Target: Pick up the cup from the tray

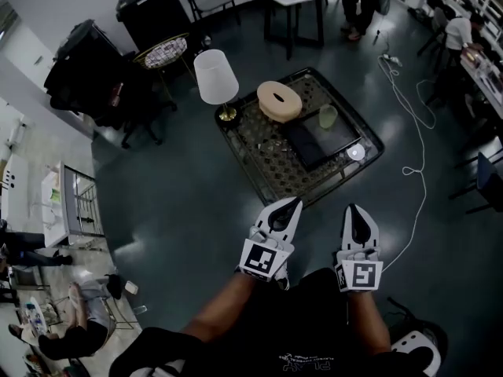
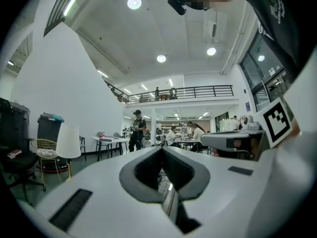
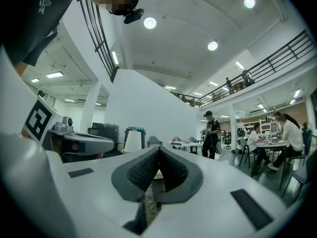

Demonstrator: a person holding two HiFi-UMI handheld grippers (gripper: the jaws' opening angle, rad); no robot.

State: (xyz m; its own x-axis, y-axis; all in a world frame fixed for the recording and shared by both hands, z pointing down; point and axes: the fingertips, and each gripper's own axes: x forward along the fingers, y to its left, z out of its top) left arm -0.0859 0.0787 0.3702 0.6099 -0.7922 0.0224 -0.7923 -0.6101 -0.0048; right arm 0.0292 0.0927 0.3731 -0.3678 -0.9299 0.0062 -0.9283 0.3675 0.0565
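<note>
A pale green cup (image 1: 328,116) stands upright at the far edge of a dark tray (image 1: 314,144) on a low wire-mesh table (image 1: 267,163). My left gripper (image 1: 295,203) and right gripper (image 1: 354,209) hang side by side close to my body, well short of the table, both pointing toward it. In the left gripper view, the left gripper (image 2: 162,148) has its jaws meeting at the tip with nothing between them. The right gripper (image 3: 158,150) looks the same in the right gripper view. Neither gripper view shows the cup.
On the table stand a white-shaded lamp (image 1: 216,77) and a tan ring-shaped object (image 1: 279,100), and a small white round thing (image 1: 356,152) lies by the tray. A white cable (image 1: 413,124) trails over the dark floor at right. Black bins (image 1: 153,10) and people stand farther off.
</note>
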